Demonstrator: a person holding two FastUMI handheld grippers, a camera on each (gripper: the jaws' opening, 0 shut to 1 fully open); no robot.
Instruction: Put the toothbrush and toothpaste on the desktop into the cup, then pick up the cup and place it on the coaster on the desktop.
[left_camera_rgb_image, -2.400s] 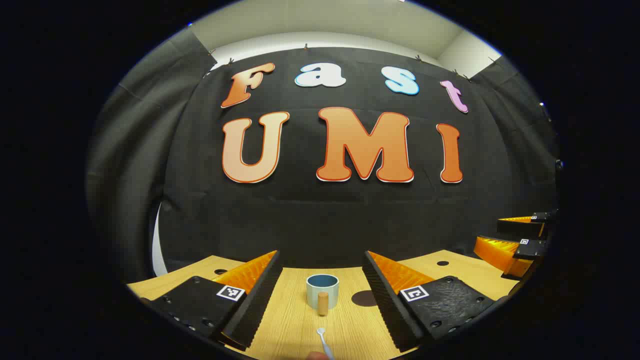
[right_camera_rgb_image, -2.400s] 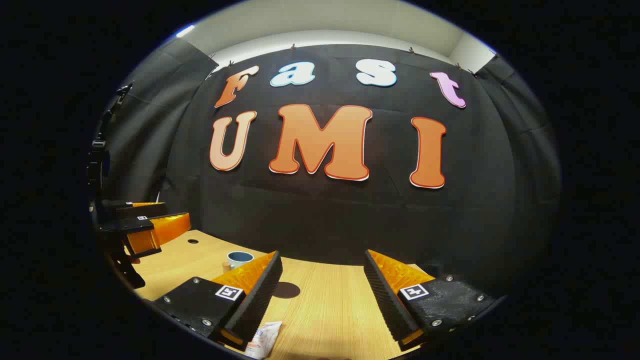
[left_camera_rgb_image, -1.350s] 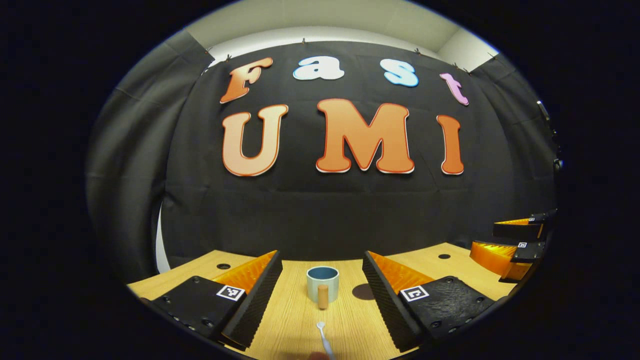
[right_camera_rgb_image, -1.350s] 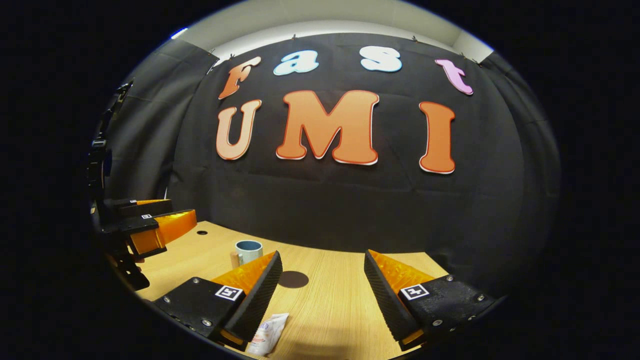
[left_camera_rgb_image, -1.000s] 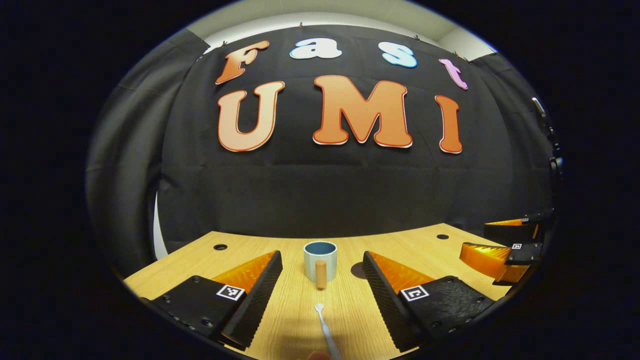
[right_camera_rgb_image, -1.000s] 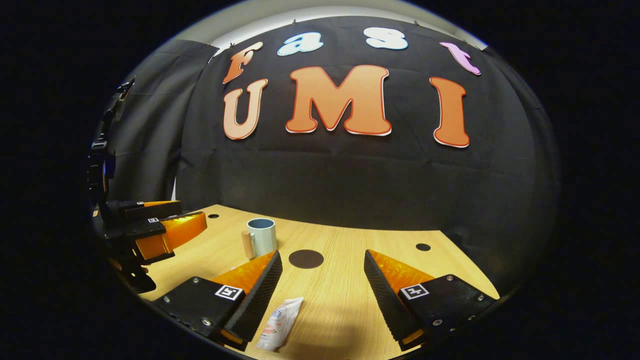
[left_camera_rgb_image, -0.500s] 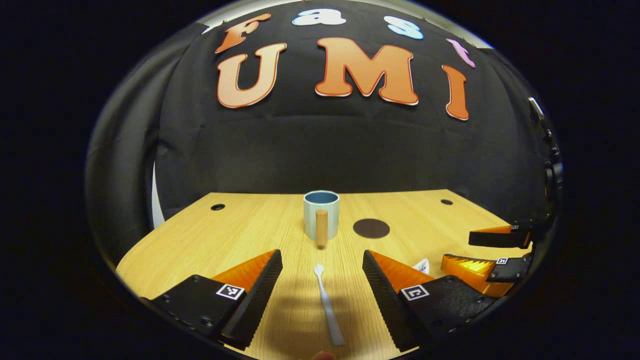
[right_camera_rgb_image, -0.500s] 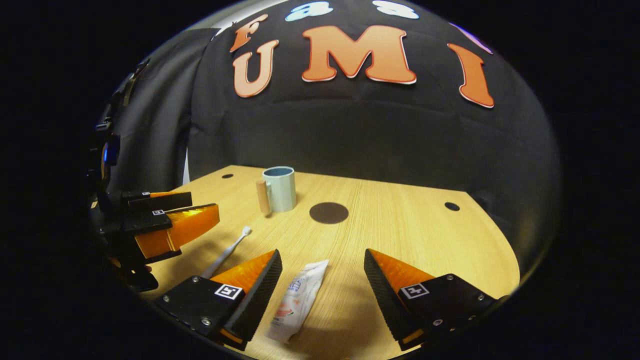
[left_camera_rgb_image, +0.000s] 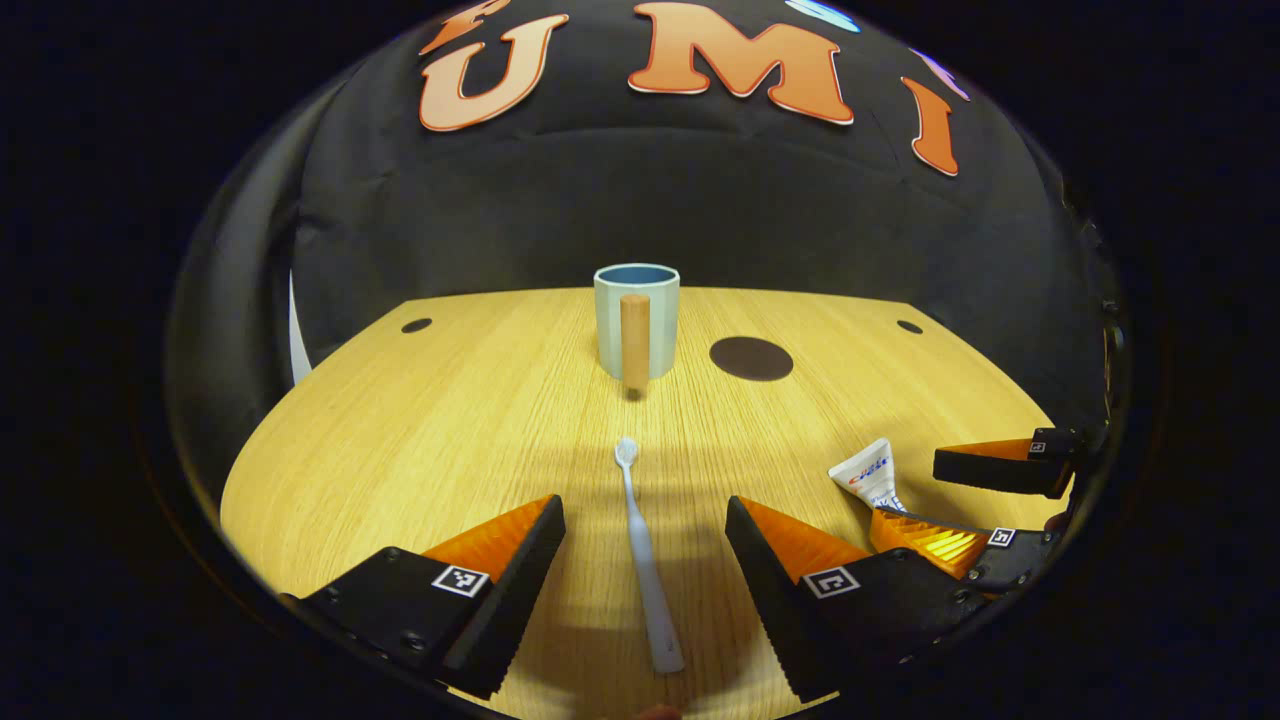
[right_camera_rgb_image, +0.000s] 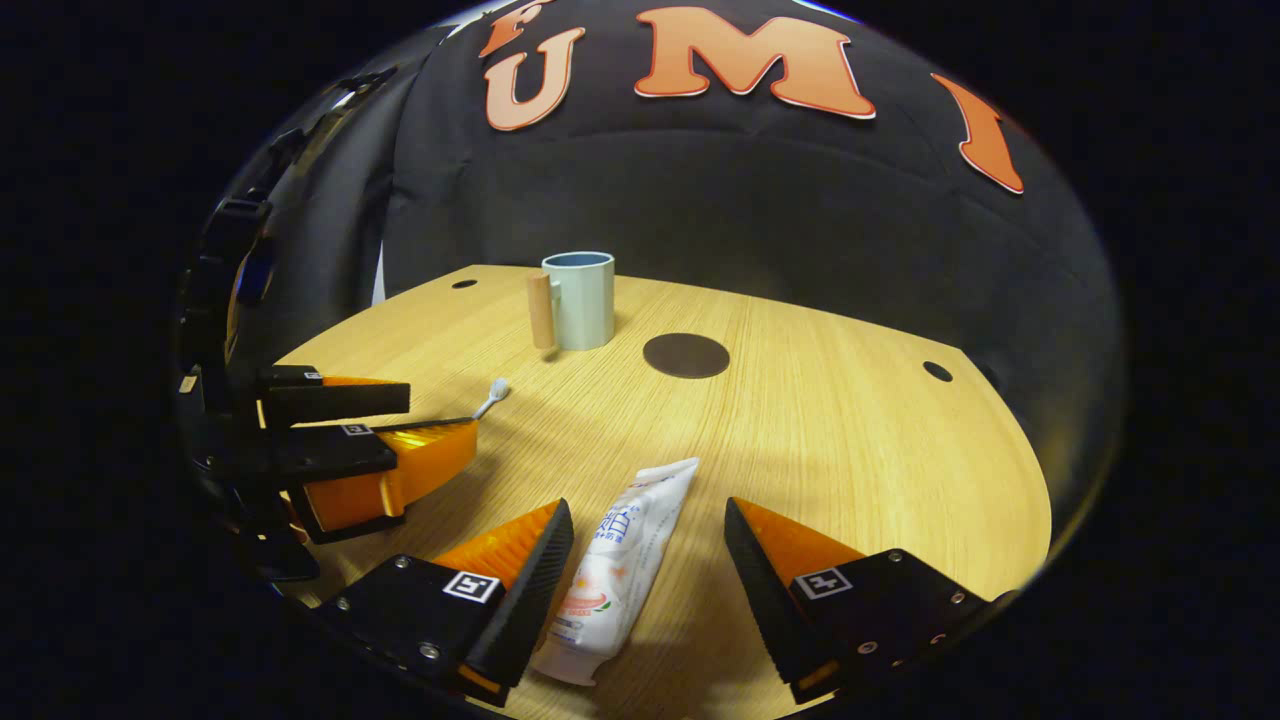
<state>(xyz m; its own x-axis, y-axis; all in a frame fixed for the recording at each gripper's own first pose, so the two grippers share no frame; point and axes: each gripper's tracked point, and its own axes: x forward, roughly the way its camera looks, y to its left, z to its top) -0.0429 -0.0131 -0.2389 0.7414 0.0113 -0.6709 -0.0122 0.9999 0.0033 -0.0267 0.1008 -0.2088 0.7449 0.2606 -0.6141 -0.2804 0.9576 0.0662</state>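
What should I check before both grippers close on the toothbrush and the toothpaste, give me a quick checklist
1. Left gripper open, toothbrush lying between its fingers: ok.
2. Right gripper open, toothpaste lying between its fingers: ok.
3. Fingers low enough to pinch either item: cannot tell.
4. Cup upright, nothing seen inside, handle facing the left gripper: ok.
5. Coaster bare, beside the cup: ok.
6. Room between the two grippers: cannot tell; they sit close side by side.
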